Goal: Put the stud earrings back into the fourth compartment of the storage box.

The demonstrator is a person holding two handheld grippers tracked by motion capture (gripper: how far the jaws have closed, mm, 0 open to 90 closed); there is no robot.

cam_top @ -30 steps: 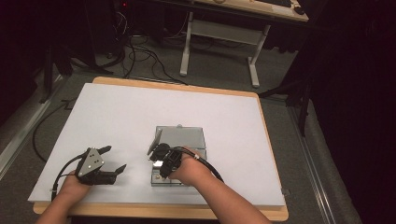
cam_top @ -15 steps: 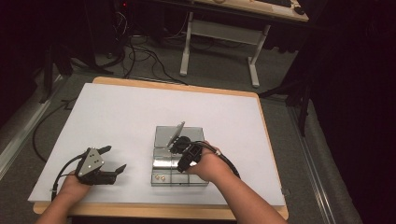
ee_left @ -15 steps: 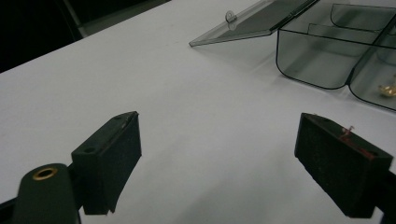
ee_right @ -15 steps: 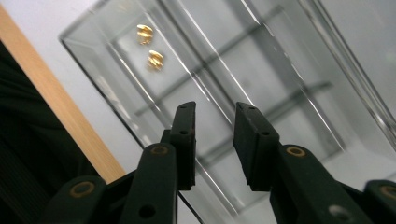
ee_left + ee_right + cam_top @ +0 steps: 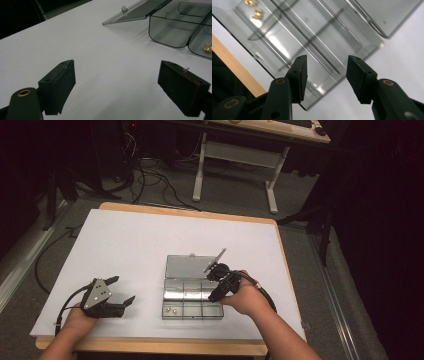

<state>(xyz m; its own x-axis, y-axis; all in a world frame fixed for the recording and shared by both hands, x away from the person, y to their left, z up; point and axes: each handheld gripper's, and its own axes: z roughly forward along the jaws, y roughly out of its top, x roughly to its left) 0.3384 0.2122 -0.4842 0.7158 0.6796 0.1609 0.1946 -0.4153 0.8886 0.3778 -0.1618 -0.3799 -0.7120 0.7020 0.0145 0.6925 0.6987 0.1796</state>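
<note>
R gripper point(image 5: 216, 282) over open compartment box point(image 5: 192, 301), jaws just been opening, nothing between. L gripper point(image 5: 120, 290) jaws apart, on table point(image 5: 125, 235).

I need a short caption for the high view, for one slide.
Right hand-held gripper, jaws just opening and empty, above an open clear compartment box; left hand-held gripper open on the white table.

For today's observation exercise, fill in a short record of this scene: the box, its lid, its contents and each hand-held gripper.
box: clear compartment box on the white table
lid: open, laid back flat
contents: small gold pieces in the near-left compartment
left hand-held gripper: jaws open, nothing between them, apart from the box
right hand-held gripper: over the box's right end, jaws just been opening, nothing between them
</note>
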